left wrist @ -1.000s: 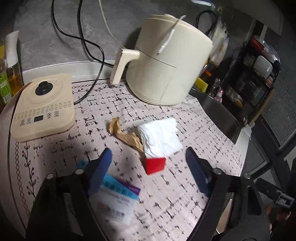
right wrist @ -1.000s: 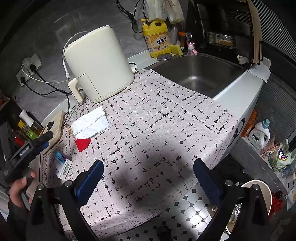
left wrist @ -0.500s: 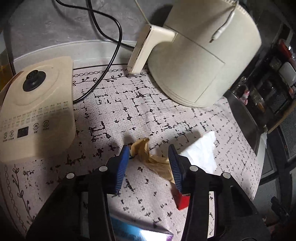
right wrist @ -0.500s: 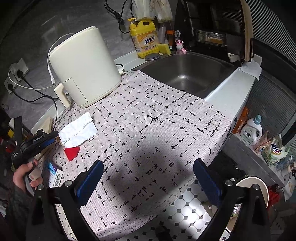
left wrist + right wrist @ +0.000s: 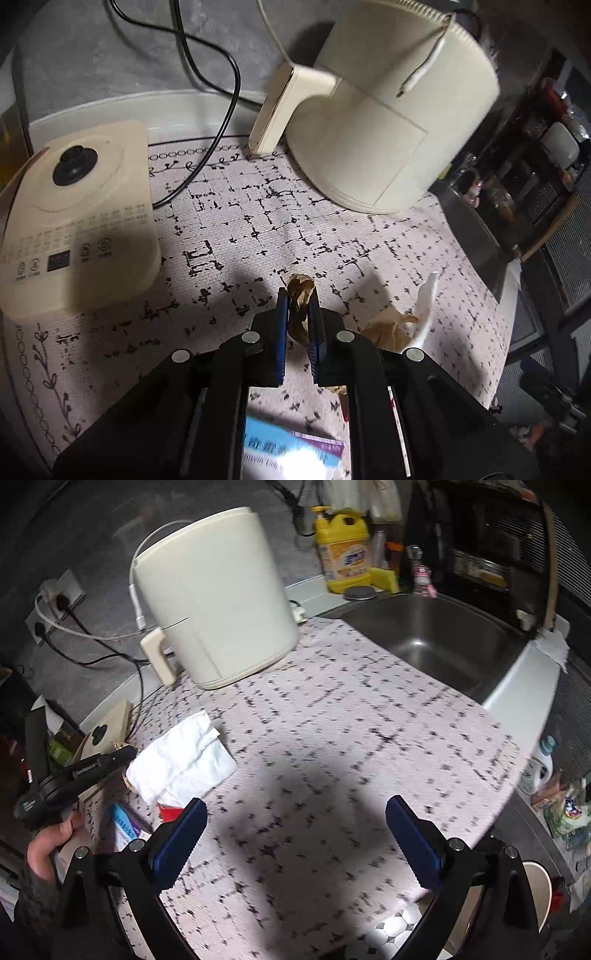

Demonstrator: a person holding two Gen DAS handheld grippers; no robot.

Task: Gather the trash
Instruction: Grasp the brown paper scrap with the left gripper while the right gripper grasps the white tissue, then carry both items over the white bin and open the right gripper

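Observation:
My left gripper is shut on a crumpled brown paper scrap lying on the patterned counter mat; the scrap's other end trails to the right. A white tissue lies just right of it, also in the right wrist view. A red scrap and a blue-purple packet lie near the mat's front edge. My right gripper is open and empty above the mat's front, right of the trash. The left gripper shows there at the left.
A cream air fryer stands at the back with its handle toward me. A cream kettle base sits at left, with black cables behind. A steel sink lies right of the mat, a yellow detergent bottle behind it.
My left gripper has moved forward and closed its jaws on the brown paper scrap. My right gripper has moved in closer over the mat and stays open.

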